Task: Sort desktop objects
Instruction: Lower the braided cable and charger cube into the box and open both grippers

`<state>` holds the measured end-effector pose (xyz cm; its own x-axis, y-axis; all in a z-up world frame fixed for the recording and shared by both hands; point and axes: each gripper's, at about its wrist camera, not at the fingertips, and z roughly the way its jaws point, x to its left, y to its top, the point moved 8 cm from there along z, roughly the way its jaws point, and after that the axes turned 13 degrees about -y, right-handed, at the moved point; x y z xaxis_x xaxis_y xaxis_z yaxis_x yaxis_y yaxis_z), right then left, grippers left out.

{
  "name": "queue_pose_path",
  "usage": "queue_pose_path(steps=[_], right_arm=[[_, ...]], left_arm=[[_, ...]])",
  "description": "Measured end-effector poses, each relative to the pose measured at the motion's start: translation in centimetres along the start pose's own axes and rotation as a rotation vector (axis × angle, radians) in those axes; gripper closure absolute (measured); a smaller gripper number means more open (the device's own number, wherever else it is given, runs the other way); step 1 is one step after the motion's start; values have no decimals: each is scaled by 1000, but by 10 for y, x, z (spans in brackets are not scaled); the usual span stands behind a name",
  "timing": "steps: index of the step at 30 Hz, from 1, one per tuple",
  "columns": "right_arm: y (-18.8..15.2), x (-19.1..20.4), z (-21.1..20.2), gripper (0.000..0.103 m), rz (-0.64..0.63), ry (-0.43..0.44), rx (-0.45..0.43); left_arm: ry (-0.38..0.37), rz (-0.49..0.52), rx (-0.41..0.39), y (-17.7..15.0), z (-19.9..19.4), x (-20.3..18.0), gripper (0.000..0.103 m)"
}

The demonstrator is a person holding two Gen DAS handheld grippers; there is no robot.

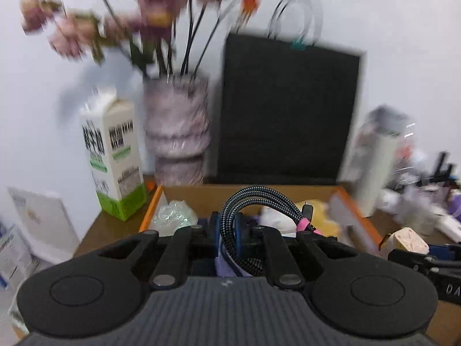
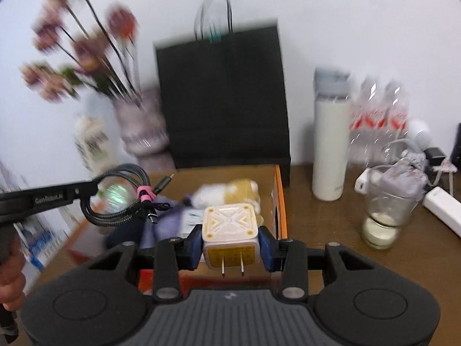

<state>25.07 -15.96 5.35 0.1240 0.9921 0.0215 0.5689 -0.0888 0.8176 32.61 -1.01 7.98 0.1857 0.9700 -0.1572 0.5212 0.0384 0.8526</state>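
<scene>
Braided black-and-white charging cable (image 1: 253,201), coiled and bound by a pink strap (image 1: 304,226), is clamped between the blue pads of the left gripper (image 1: 227,230); its loop stands up above the jaws. In the right wrist view the same cable (image 2: 115,196) hangs from the left gripper's tip (image 2: 86,190) over the left part of the cardboard box (image 2: 278,199), with its plug ends pointing right.

Right gripper (image 2: 230,248) is closed on a cream cube-shaped wall charger (image 2: 229,230). Blue pads (image 2: 266,248) press both of its sides, and the two metal prongs point back toward the camera. The charger is held above the near edge of the box.

Box with orange rim (image 1: 149,216) sits on the brown wooden surface (image 2: 331,230) and contains a crumpled clear bag (image 1: 173,216), purple fabric (image 2: 167,216) and a blurred yellow-and-white item (image 2: 230,191).

Behind the box stand a black paper bag (image 2: 222,98), a pinkish vase (image 1: 177,132) with pink flowers (image 1: 161,8), and a milk carton (image 1: 112,155). To the right of the box are a white thermos bottle (image 2: 330,141), a glass cup (image 2: 386,213), packed water bottles (image 2: 380,115) and a white power strip (image 2: 443,207)
</scene>
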Motion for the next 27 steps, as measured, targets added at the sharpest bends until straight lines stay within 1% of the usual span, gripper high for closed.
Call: queue_pose_path(steps=[3,4,6,8,9,10,11,12,13,14,15,16,17,18,19,20,21,23,24,26,27], right_arm=[[8,15,54,65,-47,-28,114],[7,18,71,65,-62,-49,153],[-3,26,96,65,-106,-99,217],[-12,33,111,64,-144,-124,249],[-14,36,117,66,-166,-133,251],[-14,39,119,65,-193,-145,238],[-14,41,120,61,-197,-150,242],[-13,41,120,60,-188,-146,245],[-9,40,118,60,-168,-136,241],[-4,37,118,55,-147,-121,239],[1,33,116,47,-117,-108,246],[6,30,112,44,-79,-90,244],[13,27,107,42,-41,-64,237],[20,25,102,42,-17,-52,236],[26,23,96,41,-4,-49,235],[34,21,86,38,2,-45,228],[41,20,77,33,4,-44,218],[52,19,58,26,4,-45,202],[57,19,49,25,6,-40,193],[62,16,31,24,24,-27,187],[62,15,22,24,34,-18,190]], left_arm=[[51,18,74,1,54,11,93],[52,42,115,-3,74,13,93],[63,29,174,-15,99,20,93],[61,37,233,-25,116,22,93],[58,52,257,-28,120,21,91],[49,53,266,-29,120,20,90],[41,46,251,-26,116,19,85],[26,49,233,-21,111,18,73],[13,62,219,-15,105,16,67],[14,74,203,-9,97,15,60],[19,85,188,-1,92,14,60],[26,96,171,7,82,13,59],[33,98,165,14,77,14,55],[38,94,164,19,68,14,45],[43,84,163,24,59,16,39],[47,75,162,29,50,18,32],[49,68,164,33,40,18,28],[51,59,176,38,24,18,23],[46,55,191,39,17,17,18],[35,40,223,35,2,16,16],[28,34,232,34,-4,14,13]])
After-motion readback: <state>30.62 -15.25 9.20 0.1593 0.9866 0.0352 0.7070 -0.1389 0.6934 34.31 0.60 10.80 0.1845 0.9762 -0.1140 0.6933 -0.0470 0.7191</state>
